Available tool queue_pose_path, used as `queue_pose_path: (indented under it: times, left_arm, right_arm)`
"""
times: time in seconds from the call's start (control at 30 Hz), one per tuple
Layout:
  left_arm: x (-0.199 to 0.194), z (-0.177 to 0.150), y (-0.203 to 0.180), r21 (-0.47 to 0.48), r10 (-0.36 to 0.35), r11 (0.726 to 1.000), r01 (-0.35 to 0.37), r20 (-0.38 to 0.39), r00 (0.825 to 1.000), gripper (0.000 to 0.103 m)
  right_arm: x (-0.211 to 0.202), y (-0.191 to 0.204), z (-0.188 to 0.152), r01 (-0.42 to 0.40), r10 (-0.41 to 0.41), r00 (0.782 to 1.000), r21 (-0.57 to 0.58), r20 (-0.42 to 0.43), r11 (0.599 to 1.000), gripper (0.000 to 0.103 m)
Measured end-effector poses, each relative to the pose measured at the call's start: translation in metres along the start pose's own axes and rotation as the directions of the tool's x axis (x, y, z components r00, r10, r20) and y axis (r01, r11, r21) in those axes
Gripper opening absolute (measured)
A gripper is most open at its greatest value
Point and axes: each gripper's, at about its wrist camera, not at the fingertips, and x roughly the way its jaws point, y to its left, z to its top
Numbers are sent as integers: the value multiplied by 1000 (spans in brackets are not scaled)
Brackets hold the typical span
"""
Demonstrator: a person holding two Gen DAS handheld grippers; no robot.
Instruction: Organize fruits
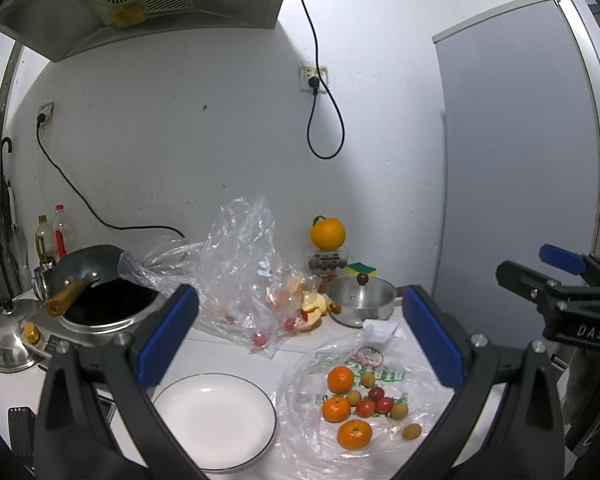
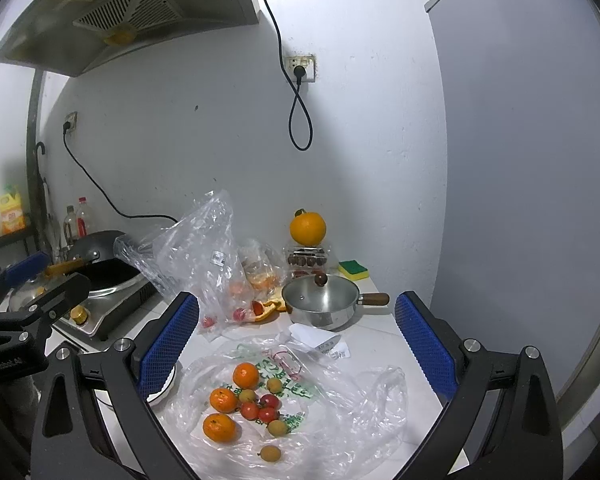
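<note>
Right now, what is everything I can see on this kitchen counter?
tangerines: three, orange, on flat plastic bag
cherry tomatoes: three, red, same bag
longans: four, tan, same bag
plate: one, white, left of bag
large orange: one, on clear box at wall
saucepan: one, steel, lidded
crumpled bags: clear, holding peels
wok: one, dark, on stove
kettle: one, steel
sponge: one, yellow-green
left tool: open
right tool: open

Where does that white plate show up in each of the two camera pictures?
Left wrist: the plate lies in full view, low and left of centre, beside the bag of fruit.
Right wrist: only a sliver of the plate peeks out behind the left finger pad, left of the bag.
Shared landmark: the big orange by the wall.
</note>
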Motion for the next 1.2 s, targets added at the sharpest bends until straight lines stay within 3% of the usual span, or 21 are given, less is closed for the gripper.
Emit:
queue_pose_path:
  times: [1.2]
  left_arm:
    - [8, 0, -9, 7, -1, 1000, 1, -11, 1000, 103]
  right_arm:
    - [5, -9, -4, 3, -3, 1000, 8, -12, 1000, 100]
